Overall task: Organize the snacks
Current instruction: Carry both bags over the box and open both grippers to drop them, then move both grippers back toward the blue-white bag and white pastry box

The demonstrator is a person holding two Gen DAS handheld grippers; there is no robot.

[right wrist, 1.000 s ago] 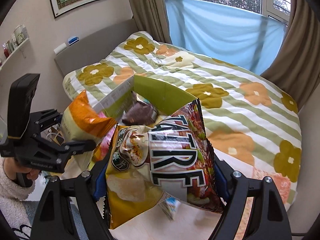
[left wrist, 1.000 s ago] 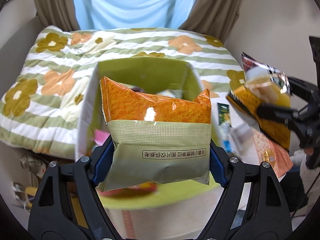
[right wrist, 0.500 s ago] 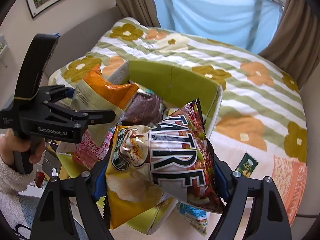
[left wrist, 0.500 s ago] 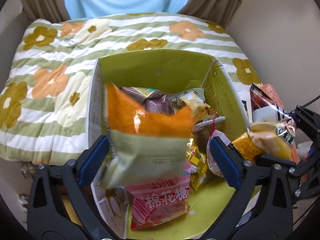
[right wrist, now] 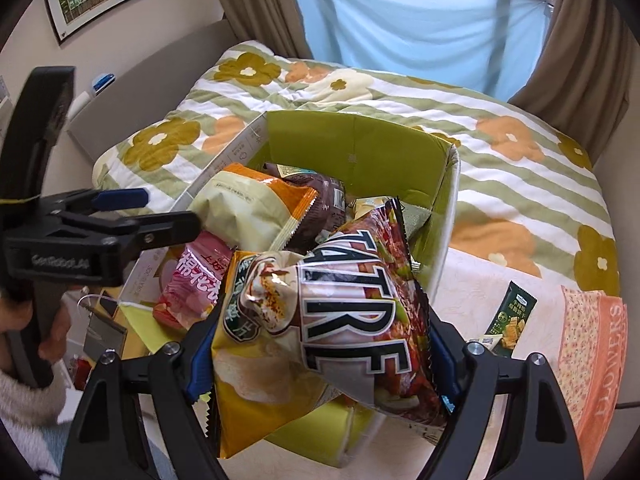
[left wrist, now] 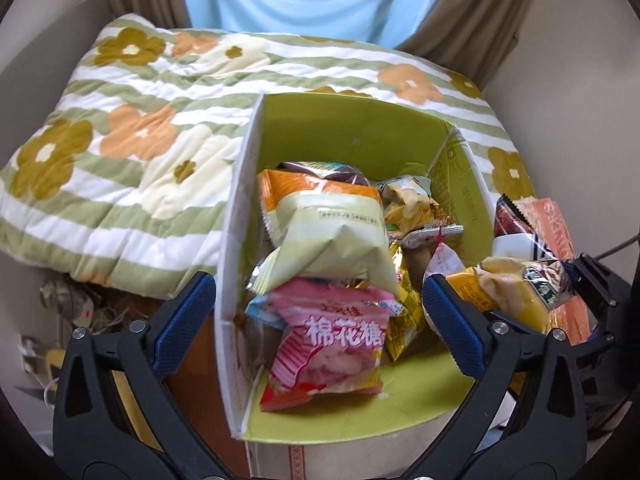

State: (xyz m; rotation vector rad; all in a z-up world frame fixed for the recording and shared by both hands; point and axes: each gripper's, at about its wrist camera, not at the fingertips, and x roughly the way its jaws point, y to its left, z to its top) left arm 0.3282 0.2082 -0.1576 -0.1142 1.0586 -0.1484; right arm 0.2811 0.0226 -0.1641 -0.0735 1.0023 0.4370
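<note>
A green-lined cardboard box holds several snack packs. The orange and pale green bag lies on top of them, over a pink marshmallow pack; it also shows in the right wrist view. My left gripper is open and empty just above the box's near side, seen from the right wrist. My right gripper is shut on a yellow and dark chip bag, held at the box's right edge.
The box stands against a bed with a flowered green-striped quilt. A dark green snack bar and an orange "FLOWERS" pack lie on the pale tabletop to the right. Clutter sits on the floor at the left.
My left gripper opened and let go of the orange and green bag, which dropped into the box. The right gripper carried its chip bag closer to the box.
</note>
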